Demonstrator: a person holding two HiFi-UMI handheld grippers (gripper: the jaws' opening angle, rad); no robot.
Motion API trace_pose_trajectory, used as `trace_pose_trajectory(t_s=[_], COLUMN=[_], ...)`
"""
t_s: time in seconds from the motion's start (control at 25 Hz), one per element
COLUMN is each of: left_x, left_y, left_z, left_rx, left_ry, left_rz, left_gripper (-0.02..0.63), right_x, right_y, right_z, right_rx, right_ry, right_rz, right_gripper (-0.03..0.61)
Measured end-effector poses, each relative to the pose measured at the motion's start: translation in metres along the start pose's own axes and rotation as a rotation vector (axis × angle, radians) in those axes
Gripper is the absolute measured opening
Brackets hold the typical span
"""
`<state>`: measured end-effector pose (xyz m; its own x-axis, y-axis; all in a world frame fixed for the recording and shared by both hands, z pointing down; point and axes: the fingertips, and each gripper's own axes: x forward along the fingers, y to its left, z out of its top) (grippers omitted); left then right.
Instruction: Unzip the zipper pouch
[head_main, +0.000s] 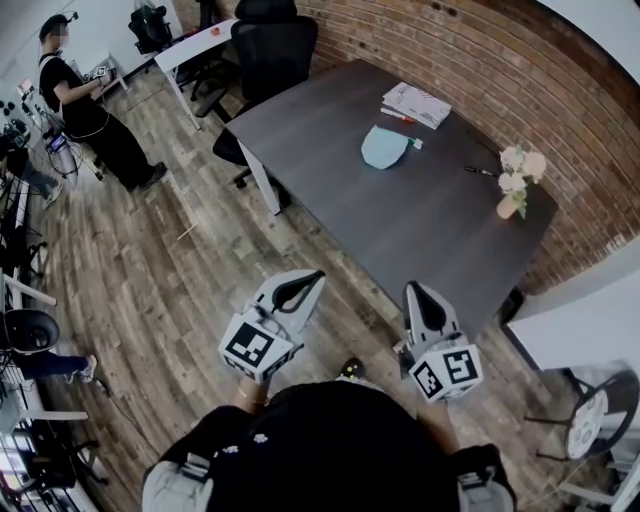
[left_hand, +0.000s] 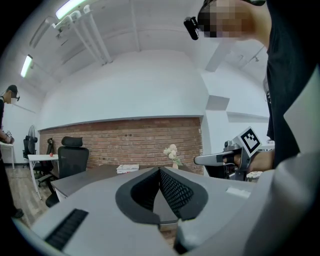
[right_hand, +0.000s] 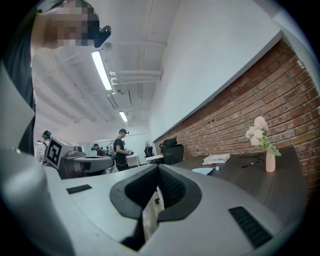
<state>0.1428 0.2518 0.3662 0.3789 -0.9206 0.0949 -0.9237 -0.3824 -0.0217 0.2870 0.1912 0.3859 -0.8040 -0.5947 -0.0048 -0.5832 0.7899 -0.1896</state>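
A light blue zipper pouch (head_main: 385, 147) lies flat on the dark grey table (head_main: 400, 220), toward its far side; it shows small in the right gripper view as the pouch (right_hand: 204, 171). My left gripper (head_main: 312, 277) hangs over the wooden floor, short of the table's near edge, jaws shut with nothing between them (left_hand: 159, 171). My right gripper (head_main: 413, 290) is held just at the table's near edge, also shut and empty (right_hand: 157, 169). Both are far from the pouch.
On the table are a stack of papers (head_main: 416, 103), a pen (head_main: 479, 171) and a vase of flowers (head_main: 518, 182). A black office chair (head_main: 272, 60) stands at the far end. A person (head_main: 85, 110) stands at the left. A white stool (head_main: 592, 415) is at the right.
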Motion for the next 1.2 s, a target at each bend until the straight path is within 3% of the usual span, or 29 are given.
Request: trace_pose_trajectory(t_s=[0.52,0.68,0.92,1.2], left_x=[0.018,0.038,0.079,0.156], left_y=[0.024,0.028,0.046,0.091], left_z=[-0.017,-0.011,-0.011,0.0], left_rx=[-0.048,-0.008,-0.021,-0.006], left_ry=[0.031,-0.001,0.014,-0.009], left_rz=[0.047,0.005,-0.053,-0.177], left_gripper=[0.003,0.003,0.003,0.003], right_x=[0.029,0.032,0.046,0.08], right_y=[-0.023,-0.035,-0.064,-0.111], right_z=[-0.005,-0.004,0.004,0.024], right_rx=[0.001,0.001,-0.015,-0.056], right_ry=[0.027,0.026,0.008,-0.016], right_rz=[0.016,-0.011,-0.083,-0.229], right_gripper=[0.002,0.002,0.002,0.002])
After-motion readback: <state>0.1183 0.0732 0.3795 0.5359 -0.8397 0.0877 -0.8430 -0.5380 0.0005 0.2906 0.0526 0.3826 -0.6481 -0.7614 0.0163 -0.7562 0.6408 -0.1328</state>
